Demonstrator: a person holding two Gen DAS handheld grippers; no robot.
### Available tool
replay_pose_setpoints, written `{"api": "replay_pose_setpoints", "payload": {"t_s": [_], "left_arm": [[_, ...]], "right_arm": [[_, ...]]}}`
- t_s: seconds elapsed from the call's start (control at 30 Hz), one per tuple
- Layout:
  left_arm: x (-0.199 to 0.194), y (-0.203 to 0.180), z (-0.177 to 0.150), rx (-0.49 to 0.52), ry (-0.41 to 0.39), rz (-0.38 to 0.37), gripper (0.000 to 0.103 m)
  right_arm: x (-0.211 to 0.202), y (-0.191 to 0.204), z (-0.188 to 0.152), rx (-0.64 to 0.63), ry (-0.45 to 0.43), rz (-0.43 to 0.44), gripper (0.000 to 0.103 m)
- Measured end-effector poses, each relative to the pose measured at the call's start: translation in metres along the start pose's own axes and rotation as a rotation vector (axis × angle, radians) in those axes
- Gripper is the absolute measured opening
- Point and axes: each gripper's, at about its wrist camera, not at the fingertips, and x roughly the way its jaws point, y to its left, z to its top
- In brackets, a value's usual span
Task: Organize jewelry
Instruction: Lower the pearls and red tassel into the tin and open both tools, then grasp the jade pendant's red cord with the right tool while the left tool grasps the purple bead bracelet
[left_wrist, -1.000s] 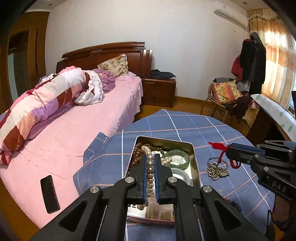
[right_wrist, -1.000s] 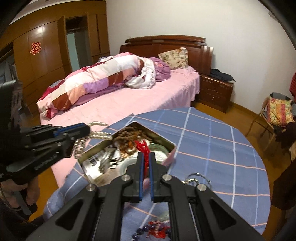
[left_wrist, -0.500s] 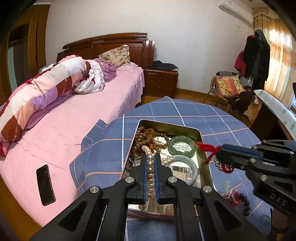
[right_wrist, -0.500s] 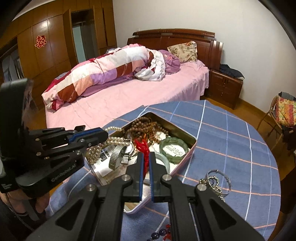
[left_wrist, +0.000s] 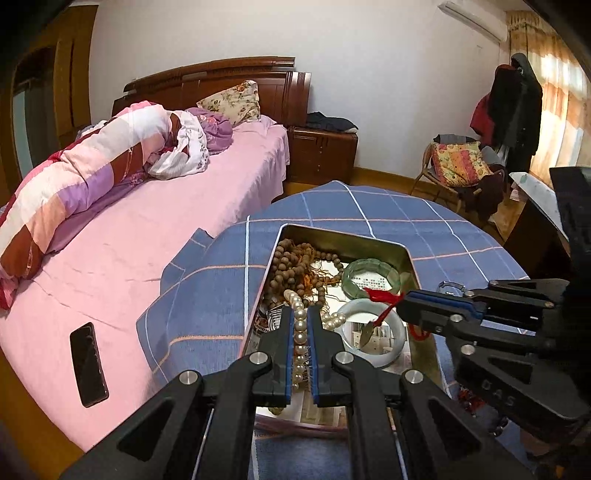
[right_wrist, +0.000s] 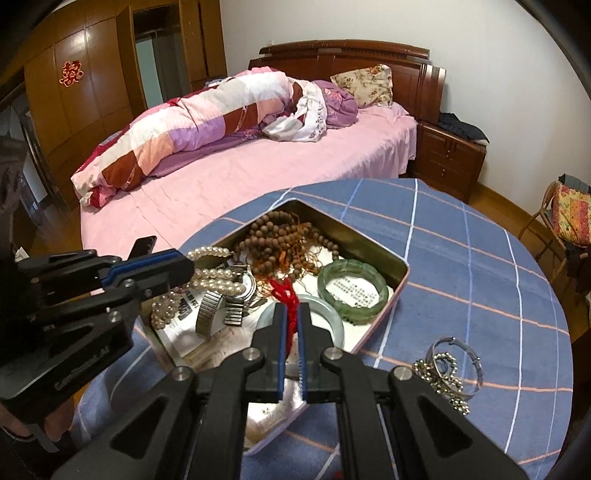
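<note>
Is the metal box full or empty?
Partly full. The metal box holds brown beads, a green bangle and a watch.

Pink bed (left_wrist: 155, 236) (wooden headboard (left_wrist: 229, 79)), white walls (left_wrist: 369, 74).

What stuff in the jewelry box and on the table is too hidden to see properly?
- Near end of the tin box, left wrist view: behind the left gripper.
- Pearl necklace, right wrist view: one end hidden by the left gripper.
- Pendant on the red cord: too small to identify.
- Print on the paper inside the green bangle: too small to read.
- Dark beads beside the box, left wrist view: behind the right gripper.
</note>
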Motion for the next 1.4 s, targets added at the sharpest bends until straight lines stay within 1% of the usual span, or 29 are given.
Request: {"api": "replay_pose_setpoints", "payload": {"t_s": [0.13,0.27,0.3,0.33,0.37,0.4,0.43,0.5,0.57,0.63,0.67,0.7,0.77,0.83,1.0,1.1,1.23,1.4], "left_arm": [[0.003,0.0,-0.001,-0.001,0.012,-0.003,0.006],[0.003,0.001,0.0,-0.005,0.014,-0.009,0.006],[0.003,0.0,-0.001,-0.003,0.014,-0.011,0.006],[0.003,0.0,0.0,-0.002,0.015,-0.011,0.006],[0.002,0.001,0.0,-0.006,0.01,-0.012,0.006],[0.002,0.001,0.0,-0.008,0.007,-0.013,0.006],[0.001,0.001,0.0,-0.01,0.007,-0.013,0.006],[0.001,0.001,0.001,-0.007,0.009,-0.01,0.008],[0.0,0.002,0.002,-0.007,0.006,-0.006,0.019],[-0.003,0.003,0.002,-0.01,-0.012,0.015,0.053],[-0.006,0.003,0.002,-0.015,-0.027,0.027,0.059],[-0.007,0.003,0.002,-0.018,-0.036,0.031,0.063],[-0.008,0.003,0.003,-0.022,-0.036,0.026,0.063],[-0.007,0.001,0.001,-0.019,-0.032,0.032,0.063],[-0.005,-0.006,-0.003,-0.017,-0.018,0.033,0.063],[-0.008,-0.014,-0.006,-0.002,-0.021,0.036,0.063],[-0.011,-0.027,-0.011,0.021,-0.021,0.041,0.063],[-0.018,-0.045,-0.02,0.051,-0.023,0.057,0.063]], "right_arm": [[0.007,-0.002,-0.001,0.0,0.018,0.0,0.01],[0.012,-0.009,-0.004,0.031,0.021,0.003,0.012],[0.013,-0.01,-0.004,0.037,0.021,0.003,0.017],[0.013,-0.012,-0.004,0.044,0.021,0.002,0.026],[0.012,-0.014,-0.004,0.051,0.019,0.002,0.03],[0.012,-0.016,-0.003,0.057,0.017,0.006,0.038],[0.012,-0.017,-0.003,0.06,0.016,0.01,0.042],[0.009,-0.019,-0.004,0.065,0.012,0.012,0.042],[0.002,-0.023,-0.005,0.078,0.0,0.018,0.045],[-0.004,-0.029,-0.008,0.094,-0.012,0.013,0.052],[-0.01,-0.034,-0.01,0.104,-0.016,0.004,0.053],[-0.013,-0.039,-0.012,0.112,-0.019,-0.001,0.053],[-0.021,-0.049,-0.017,0.131,-0.023,-0.014,0.054],[-0.028,-0.057,-0.02,0.146,-0.03,-0.028,0.058],[-0.037,-0.071,-0.027,0.165,-0.031,-0.057,0.059],[-0.043,-0.075,-0.034,0.161,-0.03,-0.077,0.062],[-0.052,-0.085,-0.052,0.179,-0.024,-0.095,0.063],[-0.057,-0.086,-0.076,0.194,0.016,-0.102,0.063]]}}
